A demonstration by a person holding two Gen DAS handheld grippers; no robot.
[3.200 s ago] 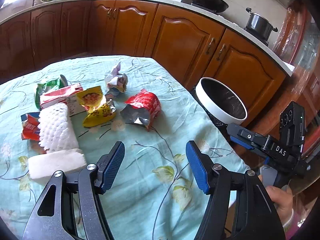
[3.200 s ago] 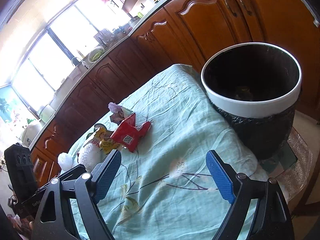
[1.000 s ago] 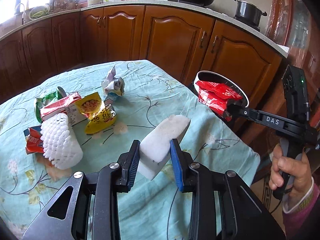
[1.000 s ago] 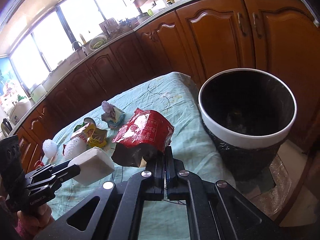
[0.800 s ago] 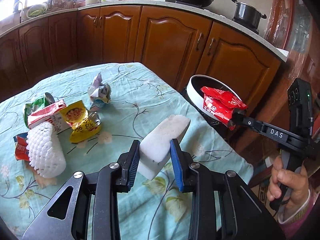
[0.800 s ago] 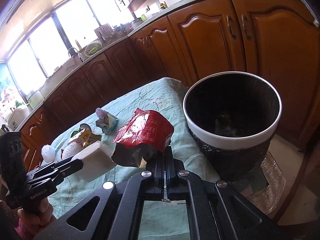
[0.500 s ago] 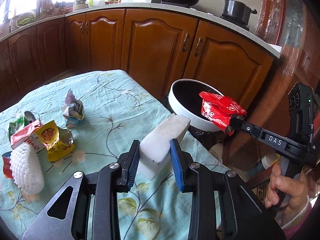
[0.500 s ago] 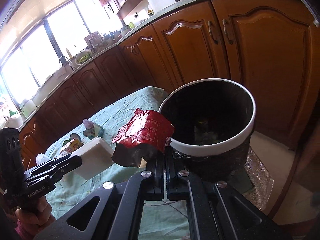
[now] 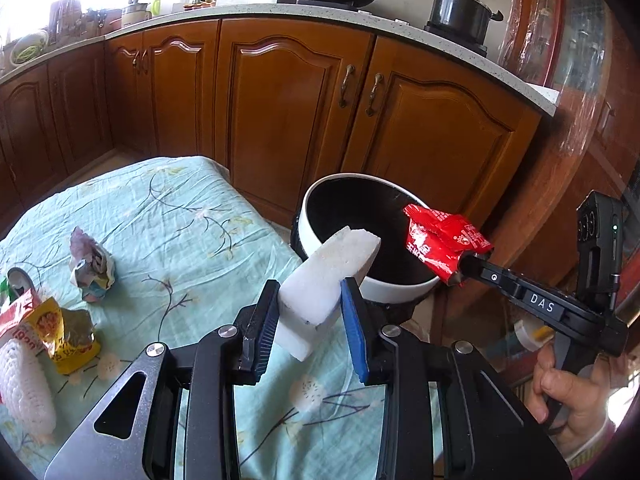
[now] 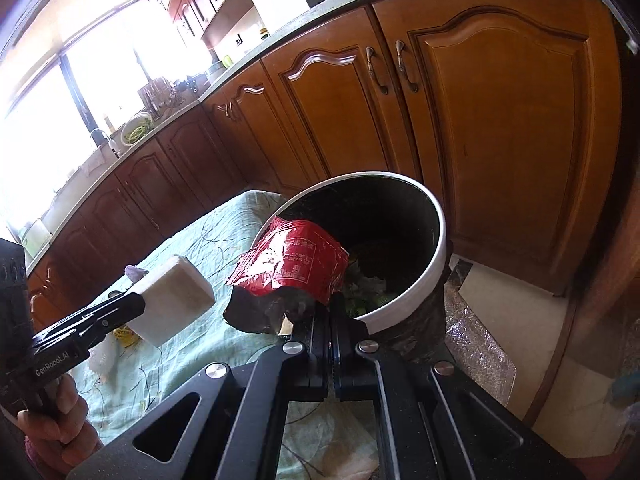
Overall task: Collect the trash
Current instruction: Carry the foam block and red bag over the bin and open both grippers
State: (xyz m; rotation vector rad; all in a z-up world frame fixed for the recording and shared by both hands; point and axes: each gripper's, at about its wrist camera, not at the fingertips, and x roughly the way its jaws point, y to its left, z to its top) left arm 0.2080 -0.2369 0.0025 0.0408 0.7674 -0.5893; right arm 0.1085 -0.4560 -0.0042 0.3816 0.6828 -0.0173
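Observation:
My left gripper (image 9: pixel 310 312) is shut on a white foam block (image 9: pixel 328 280), held above the table's edge and pointing at the trash bin (image 9: pixel 320 200). The block also shows in the right wrist view (image 10: pixel 172 300). My right gripper (image 10: pixel 332 320) is shut on a red snack bag (image 10: pixel 292 268) and holds it over the near rim of the white-rimmed black bin (image 10: pixel 436 240). The red bag also shows in the left wrist view (image 9: pixel 440 240), at the bin's right rim. Trash lies inside the bin.
On the floral green tablecloth (image 9: pixel 180 220) lie a crumpled wrapper (image 9: pixel 90 268), a yellow snack bag (image 9: pixel 64 332) and a white foam net (image 9: pixel 24 384). Wooden cabinets (image 9: pixel 280 100) stand behind the bin. A foil mat (image 10: pixel 476 352) lies on the floor.
Both grippers took hold of their items and carried them right toward the bin. The red bag is now over the bin's rim; the foam block is close to it.

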